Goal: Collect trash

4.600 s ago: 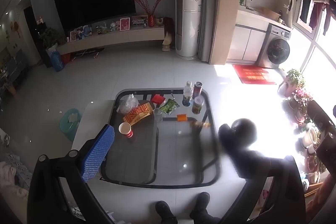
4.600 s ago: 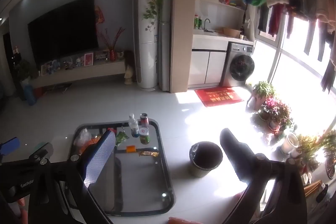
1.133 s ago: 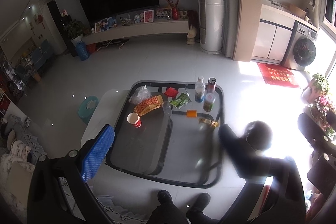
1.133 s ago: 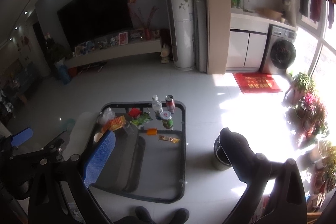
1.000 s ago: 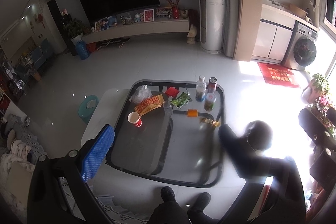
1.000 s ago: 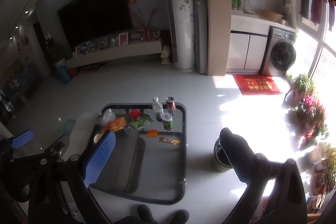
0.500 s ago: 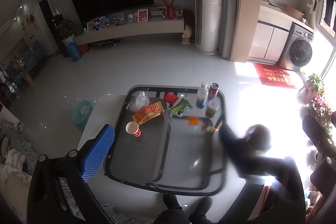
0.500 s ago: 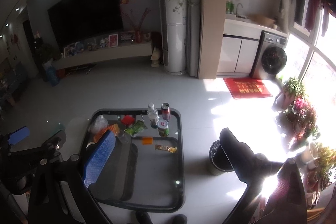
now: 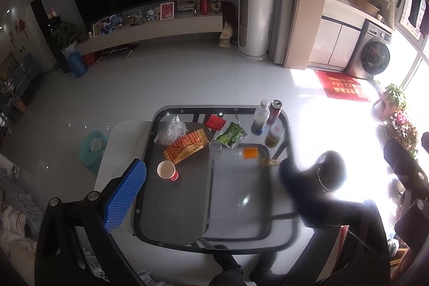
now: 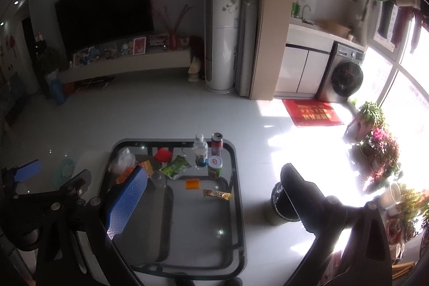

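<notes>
A glass coffee table [image 9: 241,205] [image 10: 187,232] carries trash: a red paper cup [image 9: 166,170], an orange snack bag [image 9: 186,146], a crumpled clear plastic bag [image 9: 171,129], a green packet [image 9: 231,135] [image 10: 175,166], an orange wrapper [image 9: 250,152] [image 10: 193,183], a snack bar wrapper [image 10: 216,195], a water bottle [image 9: 260,117] [image 10: 200,150], a red can [image 9: 274,108] [image 10: 216,144] and a jar [image 9: 274,134] [image 10: 214,166]. A dark trash bin [image 10: 278,203] stands on the floor right of the table. My left gripper [image 9: 211,178] and right gripper [image 10: 214,192] are both open, empty, high above the table.
A teal bin [image 9: 92,148] sits on the floor left of the table. Potted plants [image 10: 380,141] line the sunlit window on the right. A red mat [image 10: 312,113] lies before the washing machine [image 10: 346,79]. My feet [image 9: 241,267] show at the table's near edge.
Both grippers have drifted a little over the last second; the table sits slightly more centred in view. Nothing on the table has moved, and both grippers stay open.
</notes>
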{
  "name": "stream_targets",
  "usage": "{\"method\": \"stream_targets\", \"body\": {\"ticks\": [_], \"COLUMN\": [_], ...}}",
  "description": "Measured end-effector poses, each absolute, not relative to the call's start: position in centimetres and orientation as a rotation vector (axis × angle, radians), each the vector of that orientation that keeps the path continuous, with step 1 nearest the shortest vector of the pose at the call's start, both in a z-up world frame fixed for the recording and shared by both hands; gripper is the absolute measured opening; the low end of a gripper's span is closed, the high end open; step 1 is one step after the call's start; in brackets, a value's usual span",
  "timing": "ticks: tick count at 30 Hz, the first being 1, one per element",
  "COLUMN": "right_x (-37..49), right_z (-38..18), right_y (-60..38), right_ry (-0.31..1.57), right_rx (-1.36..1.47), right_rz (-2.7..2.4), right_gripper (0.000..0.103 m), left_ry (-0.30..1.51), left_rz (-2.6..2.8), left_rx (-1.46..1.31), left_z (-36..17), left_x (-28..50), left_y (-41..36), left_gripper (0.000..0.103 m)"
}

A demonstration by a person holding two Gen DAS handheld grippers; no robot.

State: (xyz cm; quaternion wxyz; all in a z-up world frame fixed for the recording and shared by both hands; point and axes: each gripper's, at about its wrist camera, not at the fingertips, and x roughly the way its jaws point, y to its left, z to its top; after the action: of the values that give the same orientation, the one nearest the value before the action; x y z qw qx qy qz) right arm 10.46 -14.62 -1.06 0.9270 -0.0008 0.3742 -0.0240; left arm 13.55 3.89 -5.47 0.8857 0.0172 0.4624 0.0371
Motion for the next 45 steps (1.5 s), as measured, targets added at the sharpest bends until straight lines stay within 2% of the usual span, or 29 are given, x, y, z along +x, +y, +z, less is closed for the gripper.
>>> {"method": "stream_targets", "body": {"ticks": [13, 30, 45], "right_x": [12.9, 18.8, 22.6], "right_z": [-7.1, -23.0, -31.9], "right_y": [-14.7, -18.2, -19.5], "right_ry": [0.834, 0.997, 0.983], "right_rx": [-0.045, -0.08, -0.124], "right_rz": [0.029, 0.148, 0.244], "right_gripper": [0.097, 0.097, 0.097], "left_ry": [1.068, 1.142, 1.172], "left_rz": [0.119, 0.284, 0.352], "left_rx": [0.019, 0.0, -0.018], "left_z": [-13.1, -26.0, -34.3], "left_x": [15.3, 17.2, 20.2], "left_y": [4.8, 2.8, 0.9], "left_gripper": [0.097, 0.097, 0.097]}}
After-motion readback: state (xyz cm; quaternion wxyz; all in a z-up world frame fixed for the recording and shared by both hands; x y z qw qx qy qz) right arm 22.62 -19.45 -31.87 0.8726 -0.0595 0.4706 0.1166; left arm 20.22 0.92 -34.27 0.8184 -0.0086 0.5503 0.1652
